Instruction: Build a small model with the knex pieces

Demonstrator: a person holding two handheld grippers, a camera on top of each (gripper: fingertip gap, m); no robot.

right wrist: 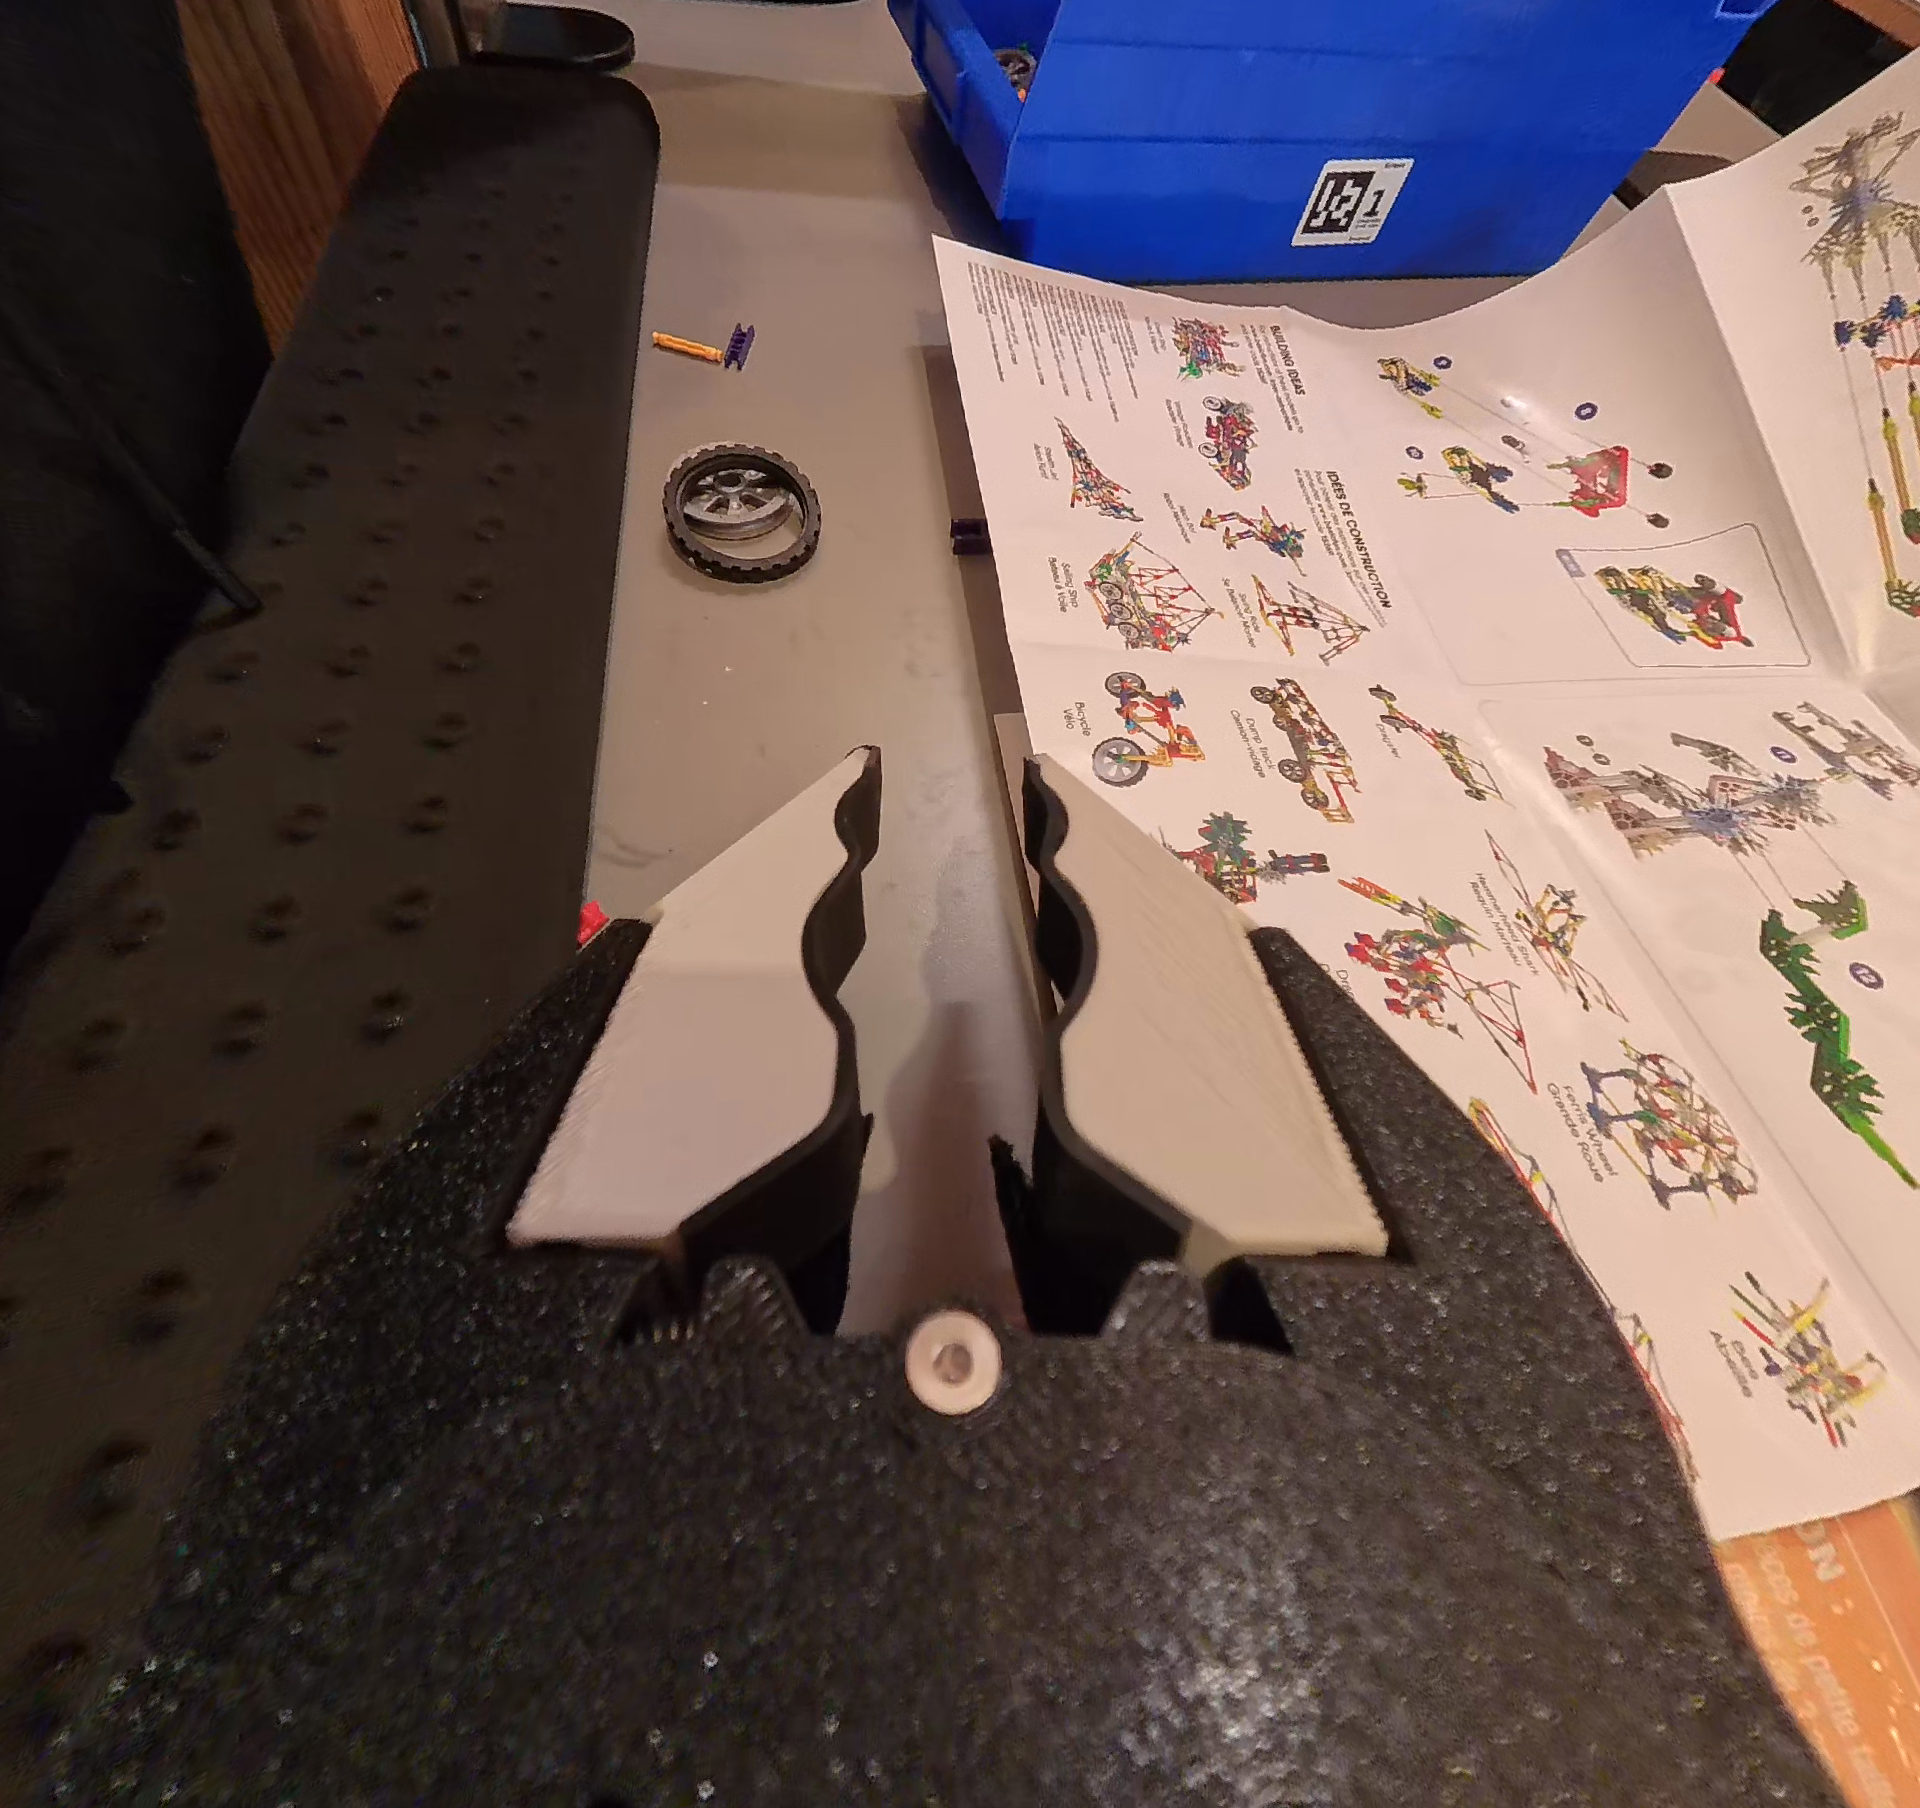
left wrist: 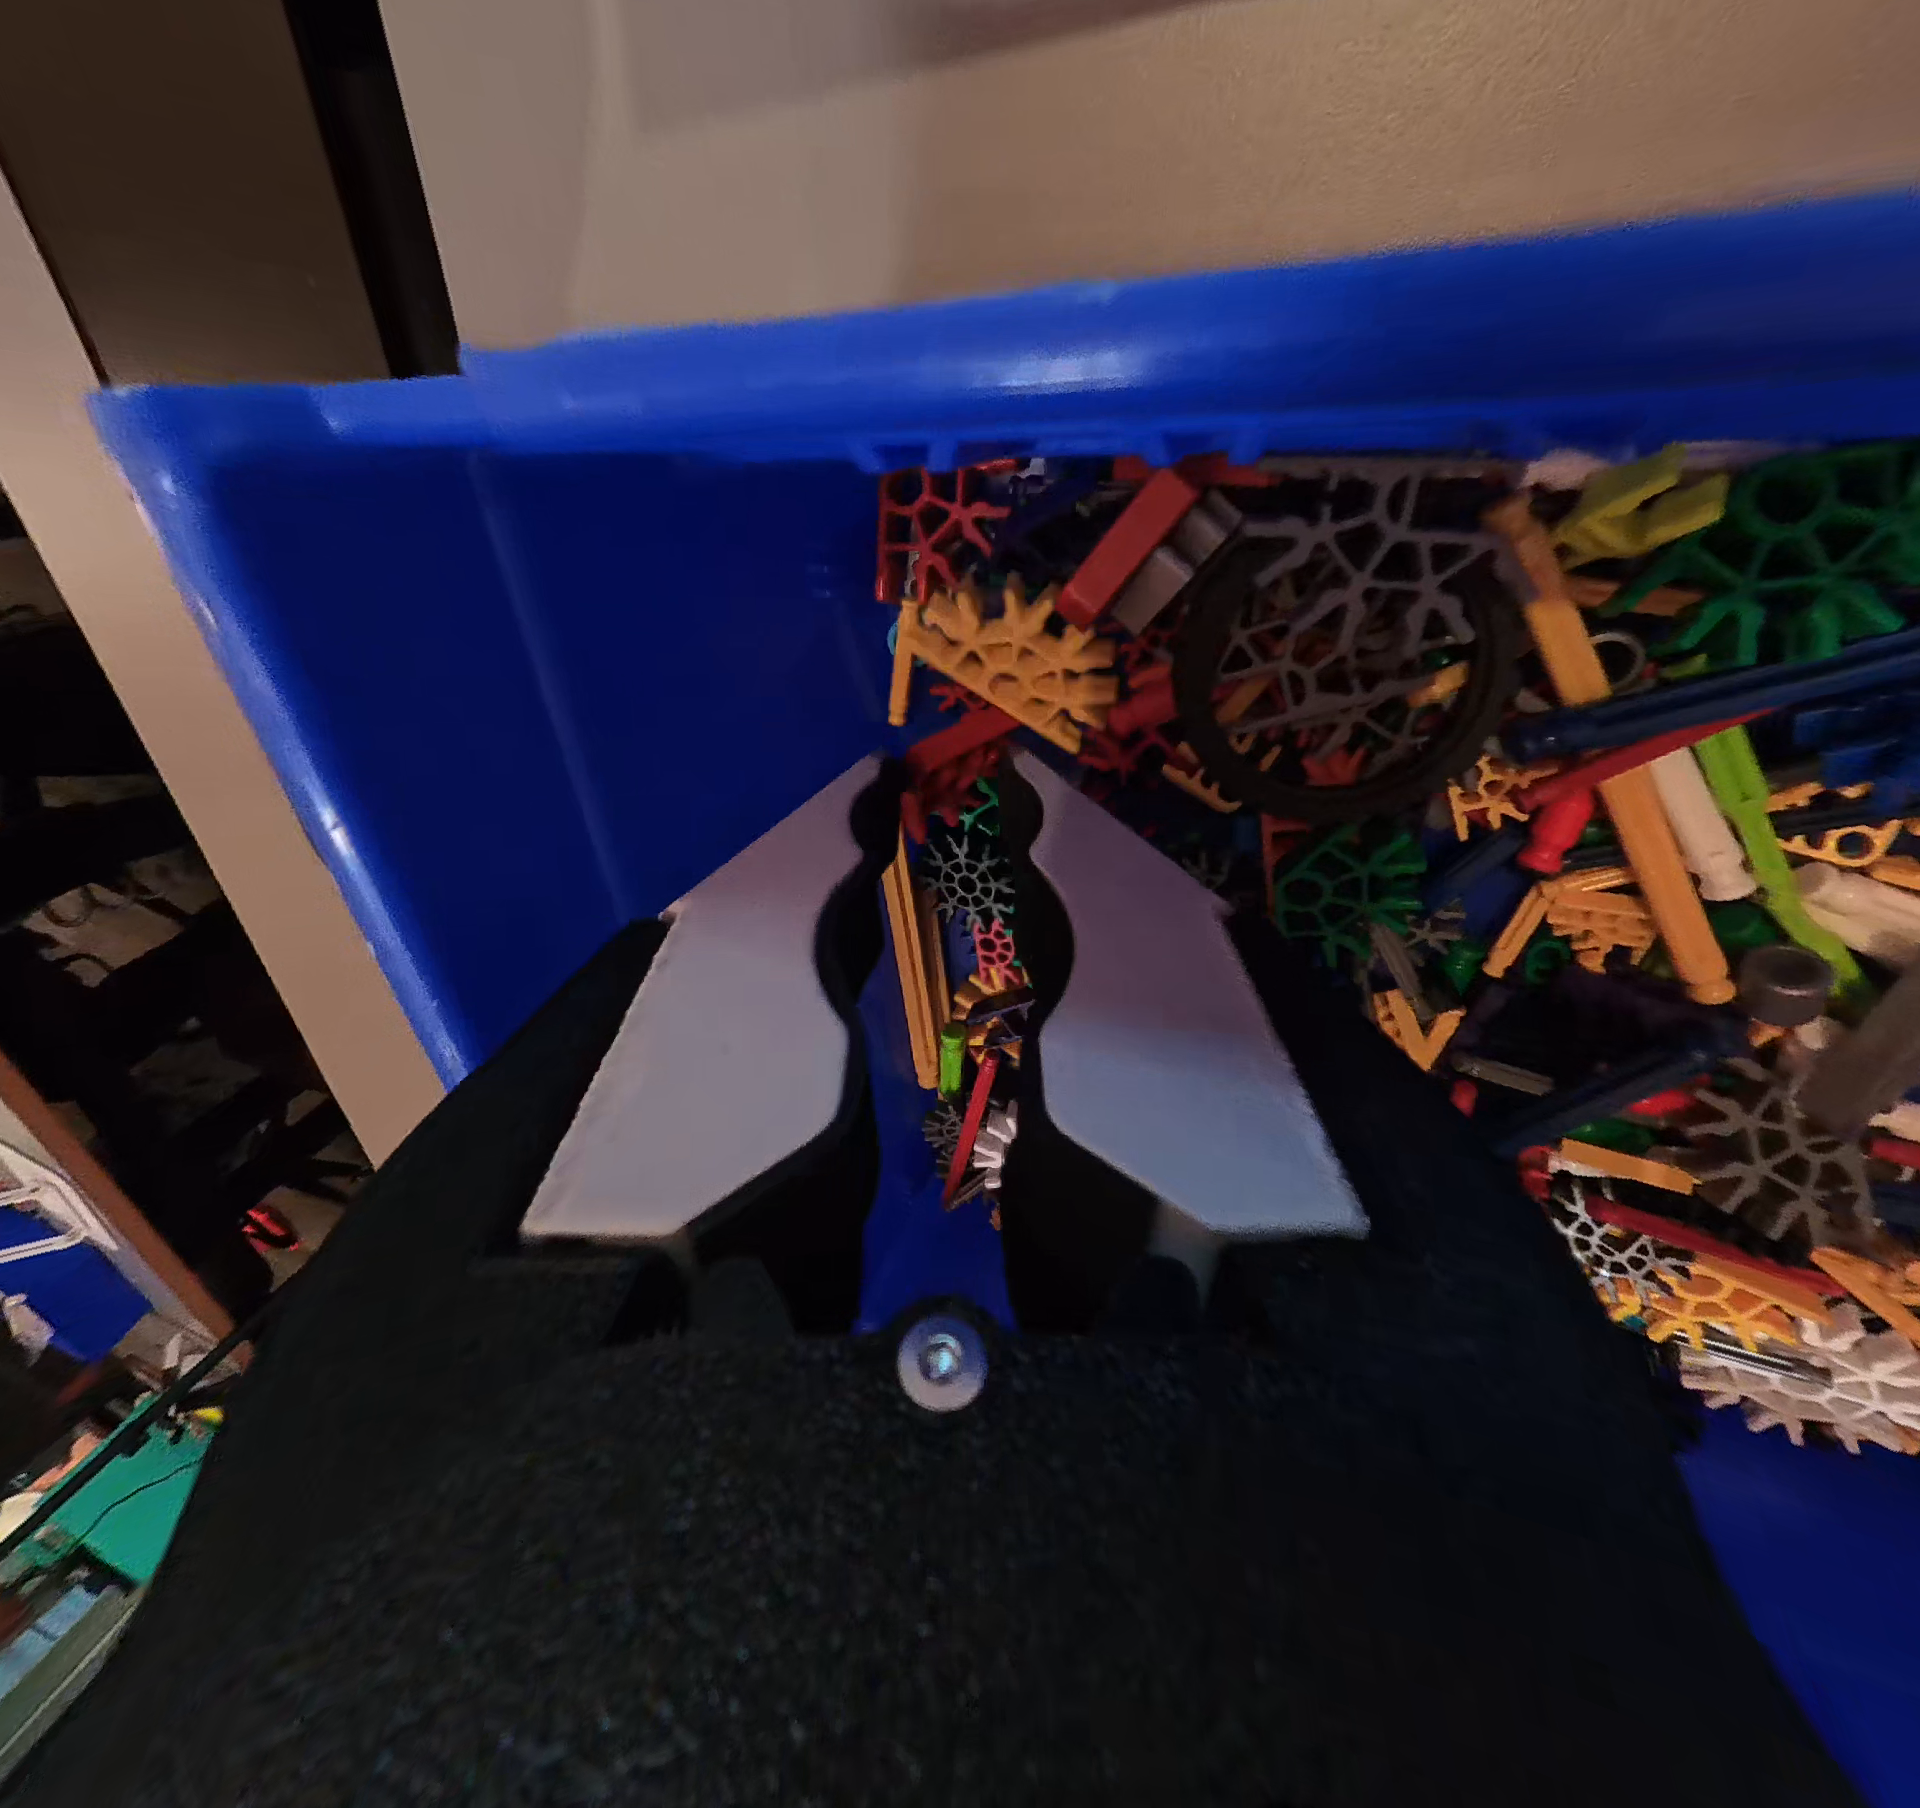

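Left claw: the left gripper (left wrist: 951, 771) has its jaws parted only narrowly, tips close together. Nothing is clearly pinched between them, though the picture is blurred at the tips.
Left claw, position: it is inside the blue bin (left wrist: 644, 408), tips at the edge of the heap of construction-toy pieces (left wrist: 1455, 823) — whether they touch the pieces I cannot tell.
Left side, bearing: the heap lies ahead and to the right of the tips; to their left is the bin's bare inner wall.
Nearest pieces: a red rod (left wrist: 956, 742) crosses just beyond the tips, with a yellow fan-shaped connector (left wrist: 1013, 662) a little farther on.
Farther in the bin: a black tyre ring (left wrist: 1340, 657) lies over a grey connector, well to the right of the tips.
Right claw: the right gripper (right wrist: 951, 771) stands moderately open and empty, over the bare grey table (right wrist: 790, 678).
Right side, near: the printed instruction sheet (right wrist: 1351, 615) lies just to the right, one finger overlapping its edge in the view.
Right side, ahead-left: a small wheel with a black tyre (right wrist: 741, 520) lies flat on the table.
Right side, farther: an orange rod (right wrist: 686, 343) joined to a purple connector (right wrist: 740, 345), its long axis running across the view.
Right side, far: a second blue bin (right wrist: 1299, 96) at the back of the table, bearing a square marker sticker.
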